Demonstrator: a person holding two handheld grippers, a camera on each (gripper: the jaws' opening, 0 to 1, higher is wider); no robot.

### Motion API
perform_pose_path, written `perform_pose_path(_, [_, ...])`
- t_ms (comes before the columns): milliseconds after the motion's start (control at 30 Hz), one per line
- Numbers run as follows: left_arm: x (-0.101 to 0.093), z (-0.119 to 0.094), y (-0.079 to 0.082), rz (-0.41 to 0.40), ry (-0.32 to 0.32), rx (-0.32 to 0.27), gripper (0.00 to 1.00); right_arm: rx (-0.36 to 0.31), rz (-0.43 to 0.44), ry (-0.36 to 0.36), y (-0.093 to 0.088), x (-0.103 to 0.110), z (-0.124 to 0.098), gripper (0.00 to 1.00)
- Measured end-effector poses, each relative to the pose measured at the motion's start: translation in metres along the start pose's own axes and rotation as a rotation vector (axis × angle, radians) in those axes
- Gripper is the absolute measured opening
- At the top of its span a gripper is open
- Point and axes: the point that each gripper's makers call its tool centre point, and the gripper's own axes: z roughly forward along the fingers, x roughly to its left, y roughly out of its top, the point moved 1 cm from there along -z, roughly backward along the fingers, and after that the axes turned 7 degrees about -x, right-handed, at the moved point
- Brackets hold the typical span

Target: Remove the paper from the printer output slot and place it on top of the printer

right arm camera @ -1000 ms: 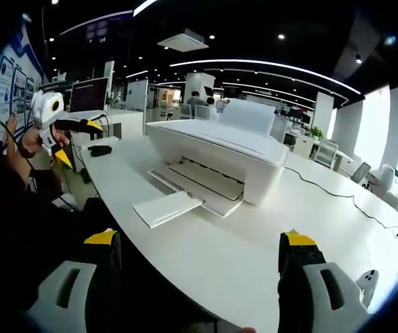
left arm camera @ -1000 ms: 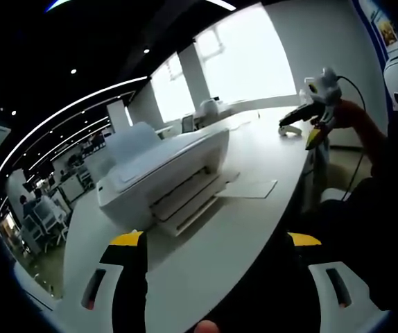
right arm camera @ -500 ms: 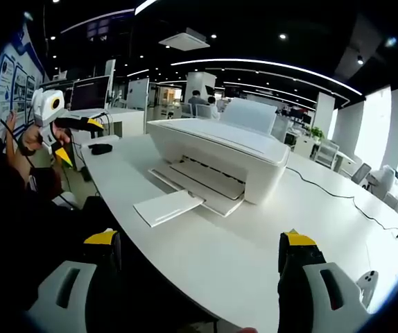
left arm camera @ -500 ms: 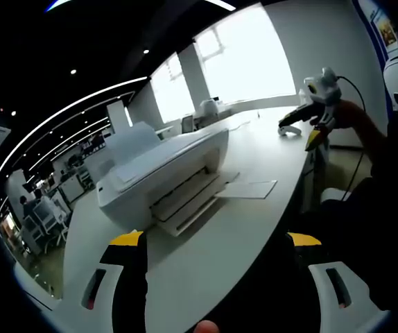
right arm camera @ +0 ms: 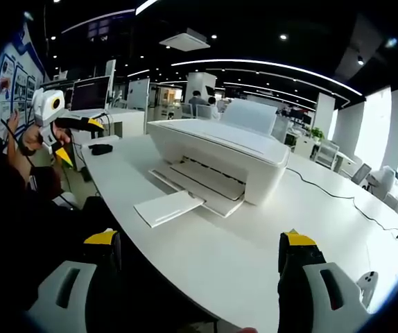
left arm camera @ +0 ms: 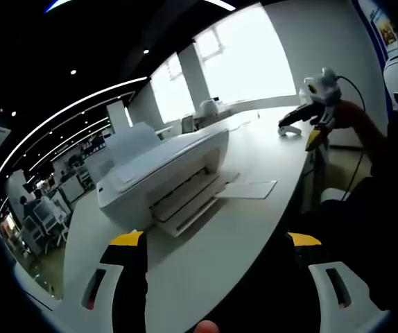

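Both claws wide, holding nothing: left gripper [left arm camera: 216, 243], right gripper [right arm camera: 200, 243], both short of the table [right arm camera: 247, 257] edge. Paper [right arm camera: 168, 207] lying on the output tray in front of the printer [right arm camera: 220, 156], also in left view [left arm camera: 246, 189]. Printer [left arm camera: 161, 173] top bare.

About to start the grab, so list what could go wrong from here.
1. The paper lies flat on the output tray's outer end, near the table edge. A claw coming in low may push it off rather than pinch it.
2. Both claws, left and right, are open and back from the printer. A one-sided pinch could crease or drop the sheet.
3. The raised rear flap takes part of the printer's top, so the sheet may slide off.
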Motion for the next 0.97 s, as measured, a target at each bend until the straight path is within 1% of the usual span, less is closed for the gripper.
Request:
perform_pose_path(167, [-0.0011,0.0003,0.0002,0.003,-0.004,0.001,0.83,0.007,-0.012,-0.005,-0.0011,-0.0002,0.0011,0.89])
perform_pose_path(967, [-0.0002,-0.0001,-0.0003,0.001,0.000,0.001,0.83,0.008,-0.010,-0.003,-0.0023,-0.0003,0.0014,0.89])
